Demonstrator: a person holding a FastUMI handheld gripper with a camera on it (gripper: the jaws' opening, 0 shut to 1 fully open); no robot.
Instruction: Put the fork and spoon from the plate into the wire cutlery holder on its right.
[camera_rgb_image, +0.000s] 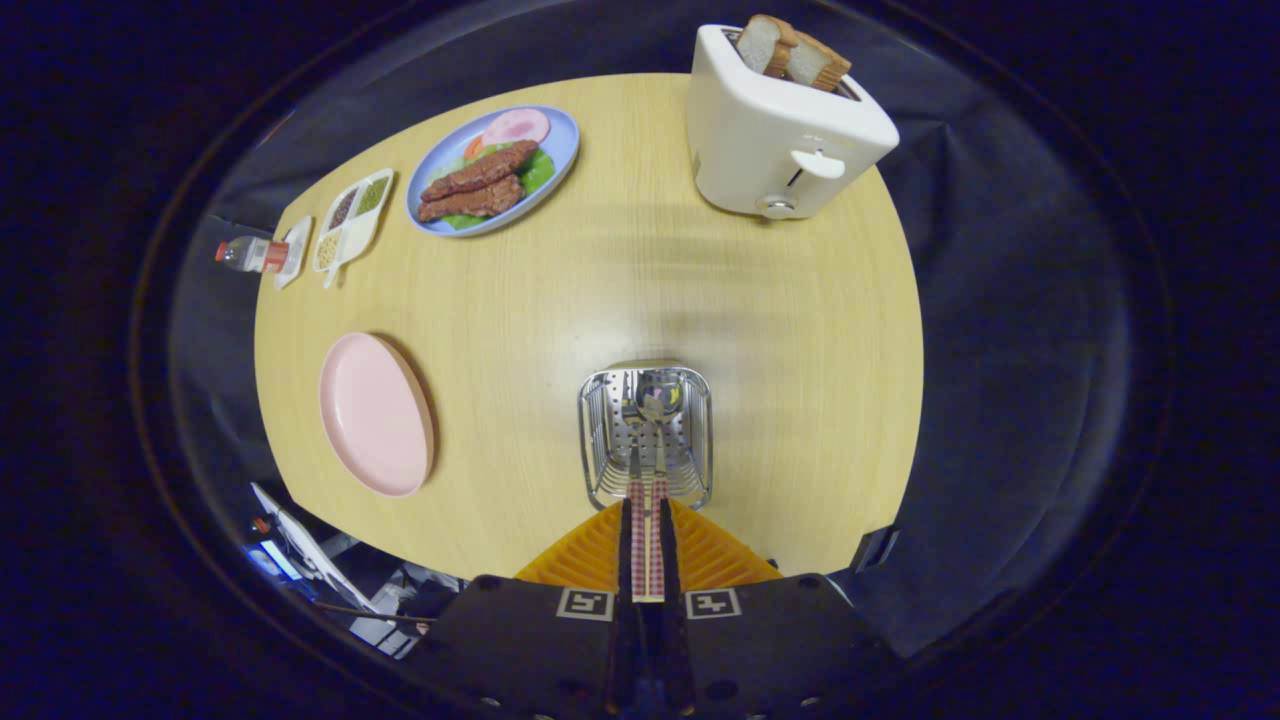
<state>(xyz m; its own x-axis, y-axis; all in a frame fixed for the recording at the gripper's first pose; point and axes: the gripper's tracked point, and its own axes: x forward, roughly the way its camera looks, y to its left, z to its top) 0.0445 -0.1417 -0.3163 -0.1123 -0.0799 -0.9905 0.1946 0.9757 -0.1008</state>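
While poised over the silver wire cutlery holder (646, 440), gripper (647, 520) clamped on checkered-handled fork and spoon (648, 500), right of empty pink round plate (376, 414).

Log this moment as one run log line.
claw: shut on checked-handled fork and spoon | over wire cutlery holder, heads inside | pink round plate: bare | release not yet done
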